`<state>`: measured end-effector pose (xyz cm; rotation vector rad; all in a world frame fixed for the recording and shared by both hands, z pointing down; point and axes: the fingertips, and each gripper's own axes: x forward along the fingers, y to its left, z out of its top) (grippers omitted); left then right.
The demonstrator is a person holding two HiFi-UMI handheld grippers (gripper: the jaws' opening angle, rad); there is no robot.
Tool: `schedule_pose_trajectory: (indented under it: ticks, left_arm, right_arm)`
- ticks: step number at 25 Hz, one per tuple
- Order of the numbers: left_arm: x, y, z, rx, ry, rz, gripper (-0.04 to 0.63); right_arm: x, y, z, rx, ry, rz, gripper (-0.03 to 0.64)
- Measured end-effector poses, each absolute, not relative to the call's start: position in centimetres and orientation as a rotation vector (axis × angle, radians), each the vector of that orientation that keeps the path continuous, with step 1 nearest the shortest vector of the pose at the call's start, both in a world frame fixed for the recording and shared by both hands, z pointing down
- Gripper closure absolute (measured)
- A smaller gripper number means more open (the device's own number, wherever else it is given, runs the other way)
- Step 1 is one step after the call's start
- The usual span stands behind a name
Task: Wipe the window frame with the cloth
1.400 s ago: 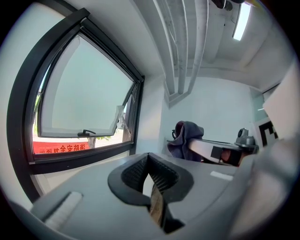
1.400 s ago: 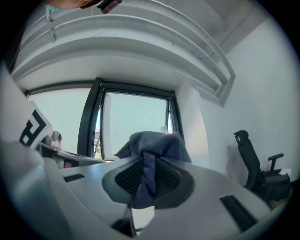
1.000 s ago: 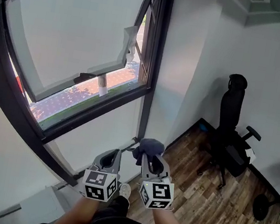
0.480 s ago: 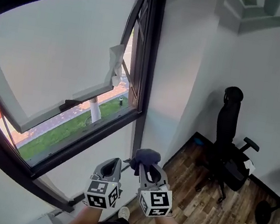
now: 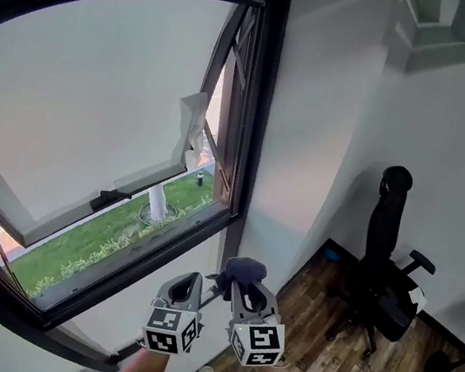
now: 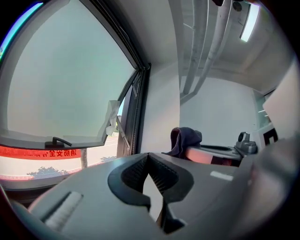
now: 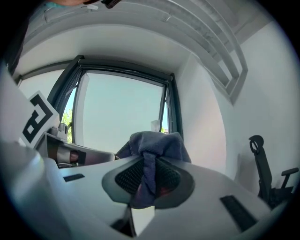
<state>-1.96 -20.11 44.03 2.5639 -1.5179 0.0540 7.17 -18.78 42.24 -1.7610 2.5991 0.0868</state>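
Head view: left gripper [image 5: 189, 279] and right gripper [image 5: 239, 281] sit low and near; dark window frame [image 5: 260, 97] is far above, untouched.
Left gripper view: jaws together, nothing between them, kept spare.
Right gripper view: jaws clamp the blue cloth [image 7: 154, 145], bunched forward, probably as a wiping pad.

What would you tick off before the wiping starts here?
1. Cloth clamped in right gripper: ok, jaws shut on it.
2. Left gripper free: ok, shut on nothing.
3. Cloth touching window frame: not ok, it is held short of it.
4. Window sash swung open: ok.
5. Cloth damp or dry: cannot tell.
6. Office chair out of the way: ok, off to the right.
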Motion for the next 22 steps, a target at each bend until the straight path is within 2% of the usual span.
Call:
schedule_pose_trajectory:
  ticks: [22]
  left_arm:
    - [-3.5,-30.5,45.3,2.508,-1.498,0.02,0.588]
  right_arm:
    - [6.5,-29.7,42.5,-1.809,2.613,0.108,0.563]
